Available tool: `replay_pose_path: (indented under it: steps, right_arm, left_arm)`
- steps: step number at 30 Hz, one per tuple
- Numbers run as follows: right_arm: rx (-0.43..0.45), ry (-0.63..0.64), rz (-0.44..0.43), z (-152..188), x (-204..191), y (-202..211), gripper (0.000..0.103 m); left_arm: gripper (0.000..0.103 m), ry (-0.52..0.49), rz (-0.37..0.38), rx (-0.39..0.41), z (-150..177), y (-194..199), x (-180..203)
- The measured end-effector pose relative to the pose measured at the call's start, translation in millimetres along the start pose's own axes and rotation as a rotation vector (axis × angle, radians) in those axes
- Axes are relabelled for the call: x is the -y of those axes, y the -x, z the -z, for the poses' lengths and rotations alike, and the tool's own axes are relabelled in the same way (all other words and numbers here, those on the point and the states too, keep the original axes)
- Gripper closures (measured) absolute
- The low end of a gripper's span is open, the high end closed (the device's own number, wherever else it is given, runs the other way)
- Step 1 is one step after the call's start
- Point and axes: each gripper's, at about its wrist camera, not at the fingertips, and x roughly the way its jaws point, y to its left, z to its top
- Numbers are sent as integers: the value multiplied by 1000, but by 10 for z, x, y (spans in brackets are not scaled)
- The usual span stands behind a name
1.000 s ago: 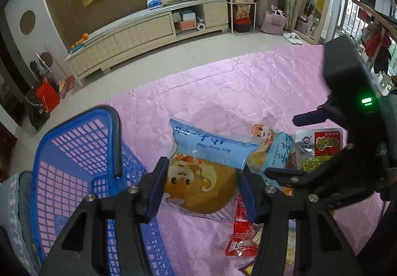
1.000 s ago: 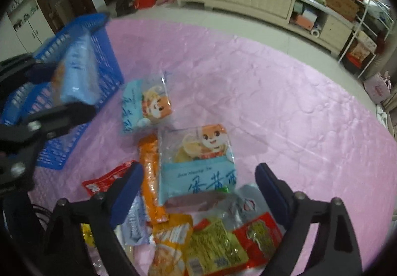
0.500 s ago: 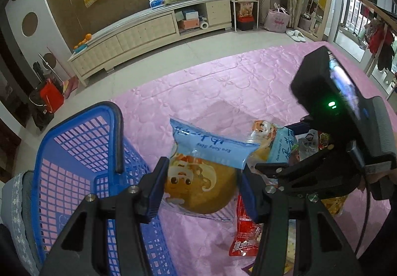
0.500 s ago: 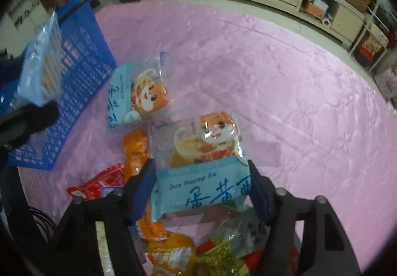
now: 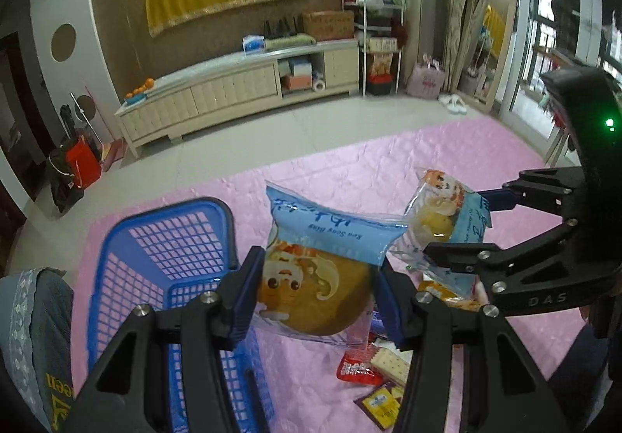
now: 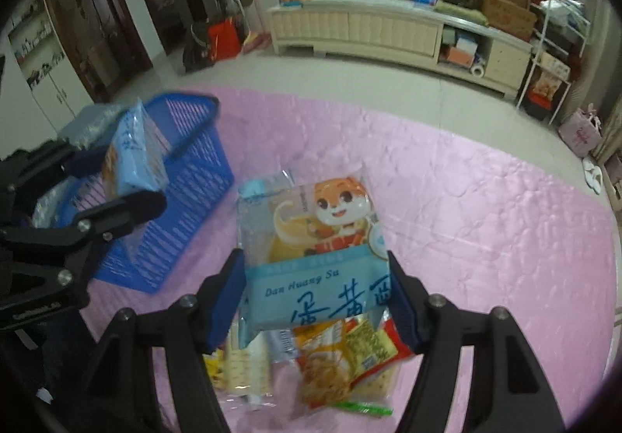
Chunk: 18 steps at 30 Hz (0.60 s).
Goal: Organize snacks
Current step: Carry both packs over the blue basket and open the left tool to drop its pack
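Note:
My left gripper [image 5: 317,293] is shut on a blue-and-clear pastry pack [image 5: 330,230] with a round golden cake inside. It hangs in the air beside the blue plastic basket [image 5: 171,207]. My right gripper [image 6: 315,297] is shut on a second pastry pack [image 6: 311,223] with a cartoon tiger, lifted above the snack pile [image 6: 330,363]. In the left wrist view the right gripper [image 5: 462,225] holds its pack [image 5: 439,207] just right of mine. In the right wrist view the left gripper [image 6: 128,176] and its pack [image 6: 134,149] hover over the basket [image 6: 194,176].
A pink quilted mat [image 6: 466,199] covers the floor under everything. Several loose snack packets [image 5: 373,367] lie on it below the grippers. A person's grey clothing [image 5: 31,316] shows at the lower left. A long cream cabinet [image 5: 233,90] stands far back.
The right gripper closed on the tiger pack that lay on the mat and lifted it. The left gripper rose with its pack, and the basket now sits lower in its view.

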Motion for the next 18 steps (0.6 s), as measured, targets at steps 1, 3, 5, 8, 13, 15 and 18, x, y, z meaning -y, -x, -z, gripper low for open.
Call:
replay_pose_path:
  steps: [1,3,5,8,13,15,18]
  right_arm:
    - [14,-3,1,-8,-45,91,31]
    - [33,-14,1,-11,-128,233,31]
    - [57,-29,-8,-7,-214,389,31]
    - [88,-42,-12,-23,-347,545,31]
    - [113,-41,-21,-58,-660,690,31]
    - [120,-31,-20,-84,-782,723,31]
    - [126,-8,-14,-183,-985,735,31]
  left_arm:
    - [52,5,2,11,6,86,-29]
    - [52,11,2,30,19,272,-99]
    - [52,11,-11,42,34,421,-162]
    - [52,13,-16,69,86,684,-288]
    - [52,4,-48,90,193,965,-478]
    - [52,11,-51,95,220,1056,-597]
    - [52,20,-50,98,265,1163,-756]
